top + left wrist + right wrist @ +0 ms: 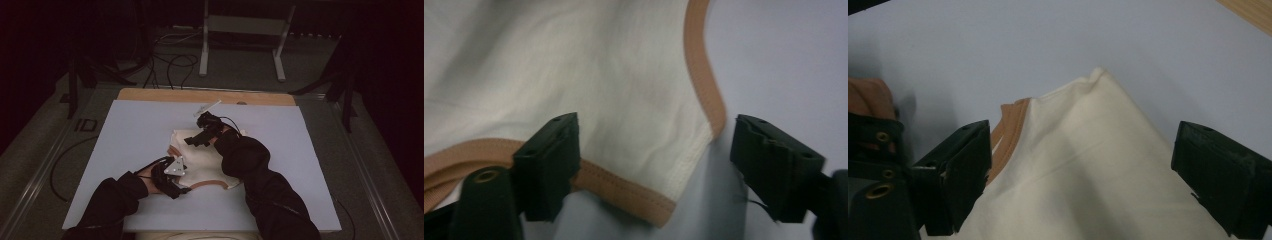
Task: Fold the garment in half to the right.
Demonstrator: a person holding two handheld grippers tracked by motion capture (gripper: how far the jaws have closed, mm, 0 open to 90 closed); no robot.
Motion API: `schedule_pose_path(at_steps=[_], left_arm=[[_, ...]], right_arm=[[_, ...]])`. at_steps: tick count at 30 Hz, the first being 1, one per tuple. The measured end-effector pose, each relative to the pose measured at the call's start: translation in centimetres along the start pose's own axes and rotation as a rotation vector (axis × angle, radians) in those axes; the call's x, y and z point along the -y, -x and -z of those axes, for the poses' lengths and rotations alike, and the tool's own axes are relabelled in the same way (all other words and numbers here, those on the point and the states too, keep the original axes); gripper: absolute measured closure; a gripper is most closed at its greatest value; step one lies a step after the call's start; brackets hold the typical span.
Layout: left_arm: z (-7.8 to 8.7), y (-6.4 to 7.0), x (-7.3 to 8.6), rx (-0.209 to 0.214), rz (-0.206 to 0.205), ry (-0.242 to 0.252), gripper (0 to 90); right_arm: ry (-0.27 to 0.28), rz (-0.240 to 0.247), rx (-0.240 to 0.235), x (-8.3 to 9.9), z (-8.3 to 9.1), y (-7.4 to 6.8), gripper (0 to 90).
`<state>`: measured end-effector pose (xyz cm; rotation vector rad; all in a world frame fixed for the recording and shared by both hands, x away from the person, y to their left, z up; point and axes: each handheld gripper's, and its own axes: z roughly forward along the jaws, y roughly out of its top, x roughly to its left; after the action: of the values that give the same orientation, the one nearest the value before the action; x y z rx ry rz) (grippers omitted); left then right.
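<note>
A: The high view is dim; only the pale board (130, 135) catches light, and everything beyond twelve o'clock sinks into black.

B: Gripper views are brighter, soft-focused, shadows faint.

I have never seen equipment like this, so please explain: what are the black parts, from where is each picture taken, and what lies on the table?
No robot here: a person in dark sleeves holds a hand tool with a two-jaw claw in each hand. The high view looks down on the table from above the person's side; the left claw shows at the left, the right claw farther up. The other two pictures come from cameras riding on each tool, looking along its black jaws.

On the pale blue board lies a cream cloth with a tan trim, crumpled. Both claws stand open over the cloth's edges: the left claw at a trimmed corner, the right claw near a pointed fold. Nothing is gripped yet.
</note>
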<state>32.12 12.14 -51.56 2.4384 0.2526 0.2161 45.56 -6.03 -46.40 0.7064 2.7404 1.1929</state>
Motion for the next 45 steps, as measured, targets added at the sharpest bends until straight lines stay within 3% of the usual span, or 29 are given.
schedule_pose_path(at_steps=[5, 8, 15, 19, 28, 33, 34, 36, 42, 45], left_arm=[[-0.1, -0.6, 0.0, -0.031, 0.018, 0.012, 39.6], [-0.1, -0.9, -0.2, -0.045, 0.002, 0.016, 50.5], [-0.5, -1.1, -0.3, -0.038, 0.010, 0.043, 75.2], [-0.4, -1.1, -0.2, -0.034, 0.010, 0.048, 82.0], [-0.4, -1.1, -0.3, -0.042, 0.011, 0.052, 85.3], [-0.4, -1.1, -0.3, -0.037, 0.015, 0.050, 85.3], [-0.4, -1.0, -0.4, -0.036, 0.013, 0.051, 85.3], [-0.3, -1.1, -0.4, -0.030, 0.008, 0.043, 85.3], [-0.3, -1.2, -0.3, -0.015, 0.019, 0.049, 85.3], [-0.3, -1.2, -0.2, -0.012, 0.018, 0.051, 85.3]], right_arm=[[-0.010, 0.008, -0.004, -0.2, -0.2, -0.2, 9.4], [-0.012, 0.013, -0.007, -0.2, -0.3, -0.3, 9.4], [-0.020, 0.012, -0.010, -0.3, -0.7, -0.5, 9.4], [-0.026, 0.024, -0.018, -0.5, -1.2, -0.6, 9.4], [-0.035, 0.028, -0.013, -1.6, -3.2, -0.4, 9.4], [-0.032, 0.007, -0.014, -2.3, -4.6, -0.2, 9.5], [-0.041, -0.012, -0.014, -2.5, -4.8, -0.3, 10.8], [-0.038, 0.009, -0.015, -2.7, -5.4, -0.1, 14.5], [-0.037, 0.009, 0.015, -3.3, -7.2, 0.1, 31.0], [-0.053, 0.013, 0.030, -3.6, -8.0, 0.3, 35.2]])
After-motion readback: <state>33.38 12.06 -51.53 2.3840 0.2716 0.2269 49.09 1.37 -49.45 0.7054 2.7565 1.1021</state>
